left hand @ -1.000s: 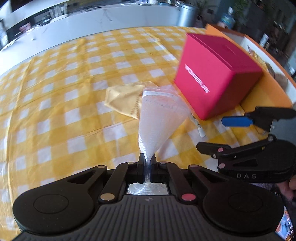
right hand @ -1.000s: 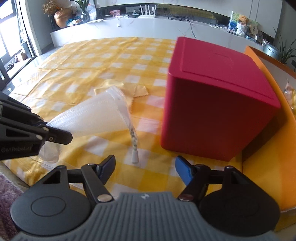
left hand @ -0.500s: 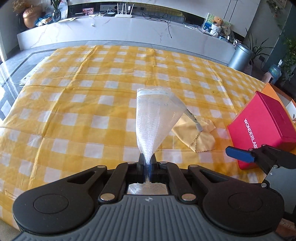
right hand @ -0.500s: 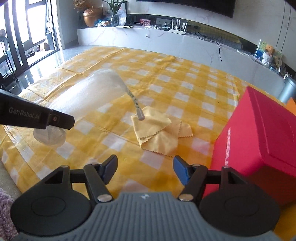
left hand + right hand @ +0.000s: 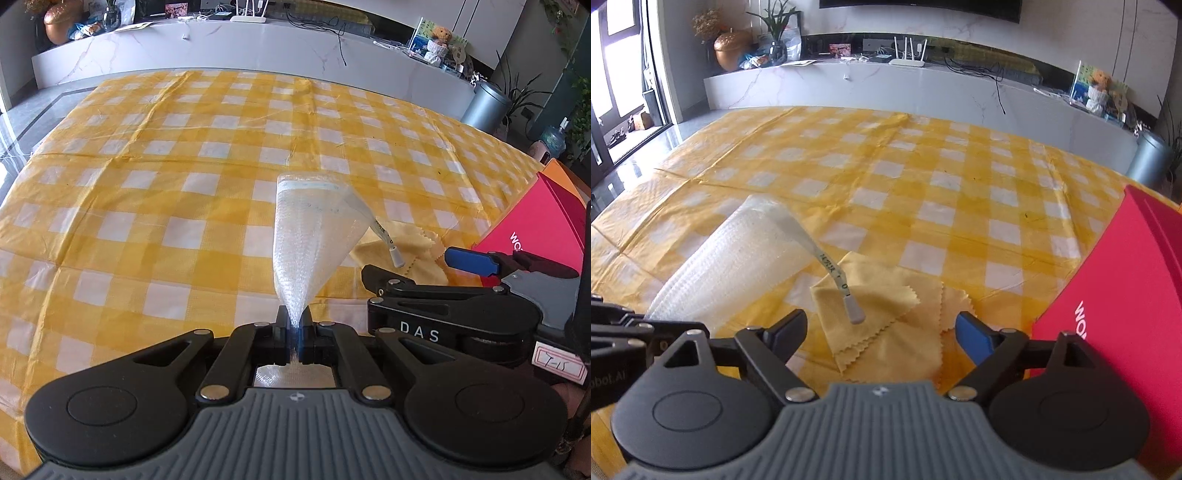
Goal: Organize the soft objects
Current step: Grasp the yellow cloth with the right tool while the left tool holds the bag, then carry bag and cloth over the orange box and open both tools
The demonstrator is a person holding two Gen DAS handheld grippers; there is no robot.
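My left gripper (image 5: pixel 294 325) is shut on the narrow end of a white mesh bag (image 5: pixel 310 240), which fans out above the table with a zipper strap (image 5: pixel 386 242) dangling from its rim. In the right wrist view the same mesh bag (image 5: pixel 738 258) hangs at left and its strap pull (image 5: pixel 854 312) dangles over a folded yellow cloth (image 5: pixel 886 332) lying on the checked tablecloth. My right gripper (image 5: pixel 881 334) hovers over that cloth, its jaws opening, nothing between them. The right gripper (image 5: pixel 424 266) shows beside the bag in the left wrist view.
A red box (image 5: pixel 1115 306) stands at the right, close to my right fingertip; its corner (image 5: pixel 535 229) shows in the left wrist view. The yellow checked tablecloth (image 5: pixel 923 177) stretches far ahead. A white counter (image 5: pixel 923 88) and a grey bin (image 5: pixel 1148 155) lie beyond the table.
Both grippers swung left, away from the red box. The yellow cloth now lies under the right gripper, whose jaws have widened. The left gripper keeps its hold on the bag.
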